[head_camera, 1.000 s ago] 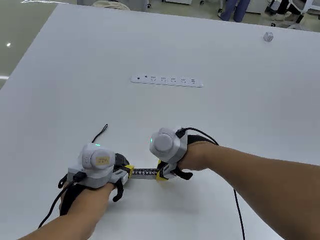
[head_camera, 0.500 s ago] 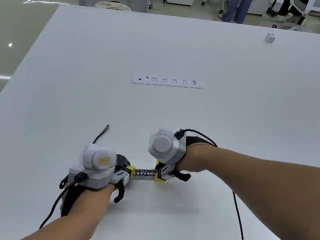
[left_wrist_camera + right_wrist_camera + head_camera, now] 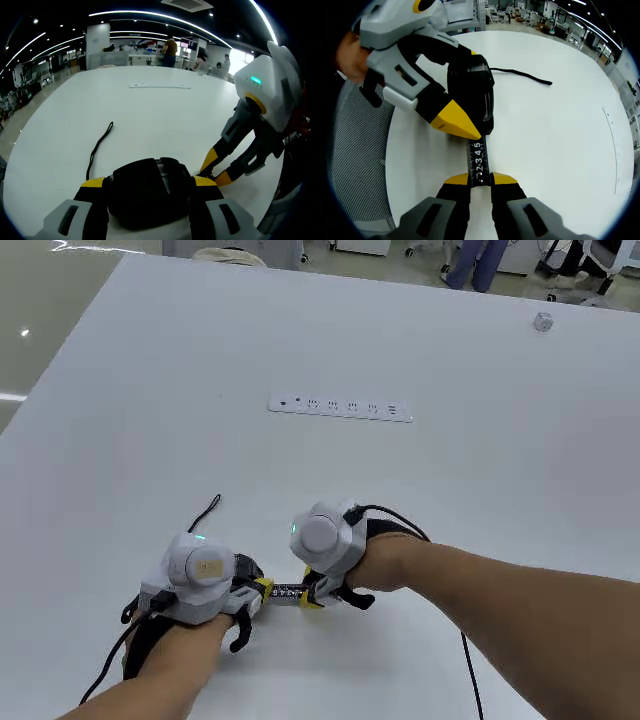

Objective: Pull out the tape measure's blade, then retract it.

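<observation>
The black tape measure case [image 3: 150, 192] sits between my left gripper's yellow-tipped jaws; my left gripper [image 3: 255, 592] is shut on it. A short length of black blade [image 3: 478, 159] with white numbers runs out of the case [image 3: 472, 92]. My right gripper [image 3: 480, 178] is shut on the blade's end, a few centimetres from the case. In the head view the blade [image 3: 286, 591] spans the small gap between the left gripper and my right gripper [image 3: 305, 594], low on the white table [image 3: 420, 490]. The case's black wrist strap [image 3: 99, 145] trails across the table behind it.
A white power strip [image 3: 340, 407] lies across the middle of the table, well beyond the grippers. A small pale object [image 3: 542, 322] rests near the far right edge. People and office furniture stand past the table's far end.
The right gripper has moved left toward the case, and the exposed blade between the two grippers has grown shorter. The left gripper holds the case in about the same spot.
</observation>
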A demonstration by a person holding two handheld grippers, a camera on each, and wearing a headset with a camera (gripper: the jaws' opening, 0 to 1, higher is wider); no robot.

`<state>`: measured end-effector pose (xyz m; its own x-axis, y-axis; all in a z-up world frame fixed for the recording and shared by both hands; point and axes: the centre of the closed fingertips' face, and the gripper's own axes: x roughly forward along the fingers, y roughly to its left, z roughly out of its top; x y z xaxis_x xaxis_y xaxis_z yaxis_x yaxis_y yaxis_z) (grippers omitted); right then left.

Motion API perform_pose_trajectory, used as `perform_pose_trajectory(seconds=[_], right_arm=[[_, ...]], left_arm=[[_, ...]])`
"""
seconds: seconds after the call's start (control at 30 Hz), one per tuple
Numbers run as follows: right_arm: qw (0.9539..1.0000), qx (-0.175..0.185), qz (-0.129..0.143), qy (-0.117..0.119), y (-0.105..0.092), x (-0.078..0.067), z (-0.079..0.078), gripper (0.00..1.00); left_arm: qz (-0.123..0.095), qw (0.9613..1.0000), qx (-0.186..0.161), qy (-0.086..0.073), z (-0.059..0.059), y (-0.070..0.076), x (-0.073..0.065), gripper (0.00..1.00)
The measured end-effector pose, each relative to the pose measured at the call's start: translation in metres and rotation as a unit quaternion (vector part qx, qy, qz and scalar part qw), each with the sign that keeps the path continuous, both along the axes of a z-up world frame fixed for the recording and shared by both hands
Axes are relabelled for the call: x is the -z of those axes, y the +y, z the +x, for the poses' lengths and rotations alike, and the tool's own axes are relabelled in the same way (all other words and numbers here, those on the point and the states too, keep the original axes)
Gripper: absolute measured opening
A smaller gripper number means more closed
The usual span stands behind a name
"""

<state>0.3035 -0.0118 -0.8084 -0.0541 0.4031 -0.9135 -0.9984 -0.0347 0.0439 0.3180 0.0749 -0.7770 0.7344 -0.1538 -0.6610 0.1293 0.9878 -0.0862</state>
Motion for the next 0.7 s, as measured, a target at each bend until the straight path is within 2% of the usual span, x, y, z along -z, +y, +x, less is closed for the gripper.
perform_pose_trajectory(seconds=[0.2, 0.7], right_arm=[[0.9999, -0.011, -0.007, 0.003, 0.0044, -0.0003, -0.0010, 0.15], [0.9999, -0.013, -0.002, 0.002, 0.0108, 0.0003, -0.0018, 0.15]], left_arm=[[-0.001, 1.0000, 0.000, 0.001, 0.0002, 0.0002, -0.0002, 0.62], [-0.003, 1.0000, 0.000, 0.002, 0.0005, -0.0001, 0.0005, 0.62]])
